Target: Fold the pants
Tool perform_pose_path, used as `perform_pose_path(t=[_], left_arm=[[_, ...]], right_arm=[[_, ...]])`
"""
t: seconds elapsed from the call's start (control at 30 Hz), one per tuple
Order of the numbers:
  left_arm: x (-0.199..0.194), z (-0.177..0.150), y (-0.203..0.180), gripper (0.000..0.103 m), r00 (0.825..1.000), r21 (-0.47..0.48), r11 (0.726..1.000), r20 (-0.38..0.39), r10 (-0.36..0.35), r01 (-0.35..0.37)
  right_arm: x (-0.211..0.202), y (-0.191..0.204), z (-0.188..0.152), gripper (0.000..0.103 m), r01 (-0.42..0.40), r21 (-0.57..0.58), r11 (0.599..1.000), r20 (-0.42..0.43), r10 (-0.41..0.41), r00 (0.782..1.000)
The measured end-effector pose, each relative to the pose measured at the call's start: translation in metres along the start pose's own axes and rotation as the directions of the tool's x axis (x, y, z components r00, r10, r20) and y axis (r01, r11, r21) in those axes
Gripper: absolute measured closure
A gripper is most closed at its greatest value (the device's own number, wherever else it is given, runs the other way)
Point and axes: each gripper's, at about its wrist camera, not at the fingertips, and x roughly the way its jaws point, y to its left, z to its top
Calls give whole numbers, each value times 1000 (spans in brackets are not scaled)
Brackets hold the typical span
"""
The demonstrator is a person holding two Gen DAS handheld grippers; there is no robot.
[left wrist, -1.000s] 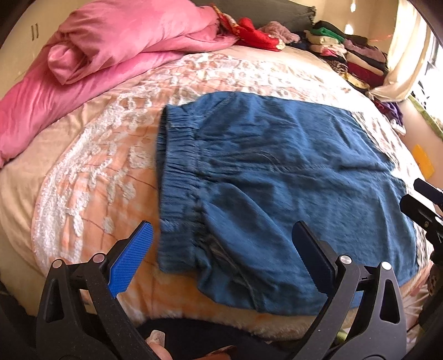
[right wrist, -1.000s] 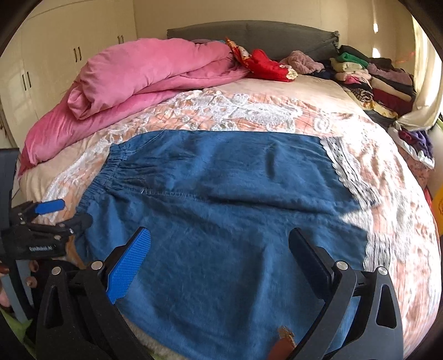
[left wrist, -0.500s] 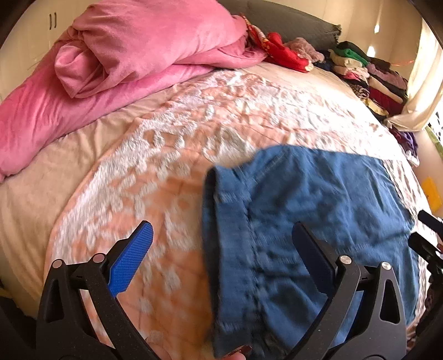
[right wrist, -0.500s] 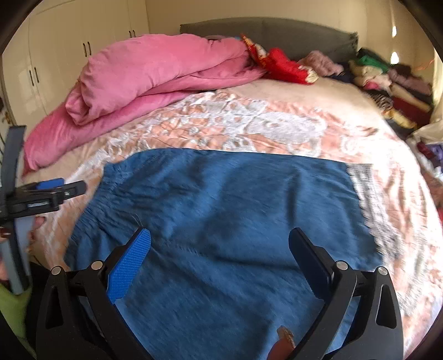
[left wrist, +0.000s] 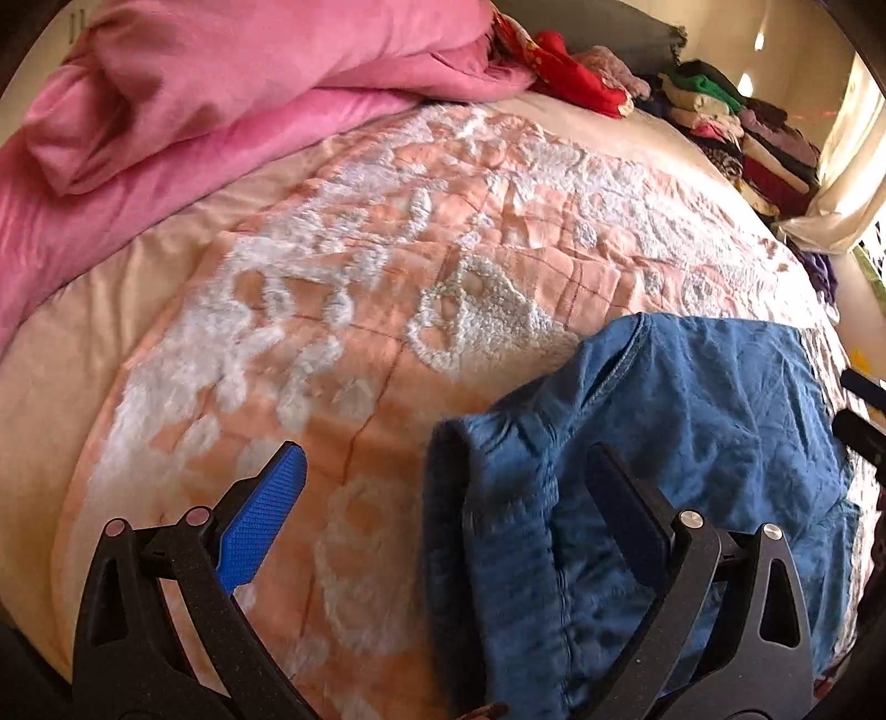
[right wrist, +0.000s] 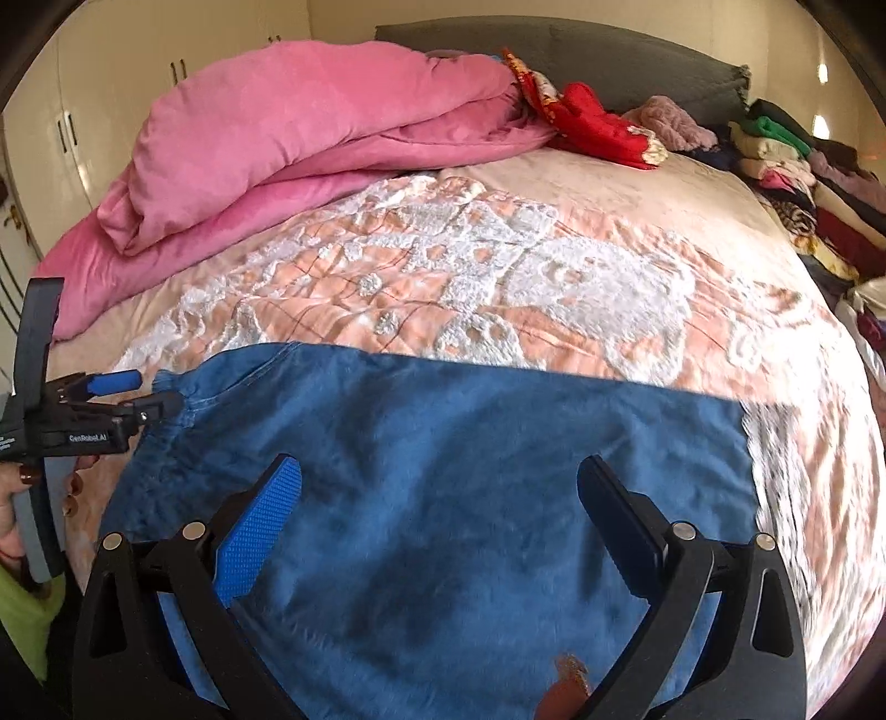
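**Blue pants on bed, two grippers spread above**

Pants [right wrist: 443, 471]: blue denim-like cloth, lying flat on the bedspread [right wrist: 498, 266] toward the near edge of the bed. Elastic gathered waistband [left wrist: 498, 554] at the left end; the cloth there is rumpled and partly turned up. Straight far edge runs across the bed in the right wrist view; right end stops just short of the bed's right edge.

Left gripper [left wrist: 443, 487]: jaws spread wide, holding nothing; one finger over bare bedspread, the other over the waistband end. Seen from the side in the right wrist view, its tips sit just beside the waistband corner; contact cannot be told.

Right gripper [right wrist: 440, 493]: jaws spread wide, holding nothing, poised over the middle of the pants.

Bedspread: peach with white raised lace-like pattern.

Pink duvet [right wrist: 304, 138]: bunched at the far left corner of the bed.

Red garment [right wrist: 587, 122]: near the grey headboard [right wrist: 581, 50].

Folded clothes stack [right wrist: 803, 183]: along the far right edge of the bed
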Motion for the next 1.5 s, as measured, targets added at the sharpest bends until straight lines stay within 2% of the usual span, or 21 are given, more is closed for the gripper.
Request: perform_pose_path(t=[0.1,0.13,0.2,0.27,0.3,0.33,0.43,0.63,0.87,0.9,0.93,1.0,1.03,1.07,1.13,1.17,1.23,1.33,1.5], left_arm=[[12,4,-4,10,1000,28,1000,-10,13,-12],[15,5,-4,13,1000,32,999,-11,14,-14],[21,6,-3,29,1000,35,999,-13,1,-1],[24,7,-2,52,999,32,998,-13,-45,46],[23,7,-4,58,999,48,998,-2,-48,48],[20,6,-7,72,999,67,997,10,-51,50],[11,5,-10,76,997,87,995,39,-62,58],[-27,-1,-14,76,985,120,988,131,-110,94],[-54,-11,-29,76,971,191,976,190,-142,105],[-57,-12,-30,76,970,196,975,195,-143,104],[-59,-13,-31,76,969,199,974,199,-145,105],[-60,-15,-32,76,969,207,973,202,-143,101],[-60,-15,-32,76,969,206,974,202,-141,98],[-60,-16,-31,76,970,205,974,201,-139,97],[-58,-16,-30,76,971,203,975,196,-134,94],[-57,-17,-28,76,972,203,975,195,-129,89],[-57,-17,-27,76,974,206,975,192,-120,79],[-59,-20,-26,76,975,235,969,183,-123,78],[-69,-24,-29,76,972,263,961,191,-136,83]], right_arm=[[12,4,8,4,6,-42,999,-9,-6,1000],[17,6,11,4,13,-66,998,-12,-14,1000],[27,11,17,4,13,-106,994,-23,-15,1000],[36,16,22,4,13,-143,990,-30,-17,999],[42,19,25,4,16,-168,986,-38,-23,999],[46,21,27,4,21,-184,983,-43,-29,999],[59,28,33,4,17,-238,971,-56,-31,998],[72,29,41,4,12,-278,960,-66,-31,997],[79,48,42,6,-9,-427,904,-58,-18,998],[81,53,41,14,-14,-454,891,-58,-14,998],[82,57,40,27,-12,-479,878,-56,-16,998],[85,62,38,39,-11,-509,861,-54,-19,998],[86,64,36,51,-22,-514,857,-63,-12,998],[87,65,33,58,-37,-513,858,-73,0,997],[82,66,28,80,-60,-504,862,-73,27,997],[79,66,26,85,-66,-499,864,-67,38,997],[66,63,22,91,-78,-466,881,-42,65,997],[36,54,12,91,-100,-408,907,12,114,993],[-14,47,-12,92,-152,-350,924,75,189,979]])
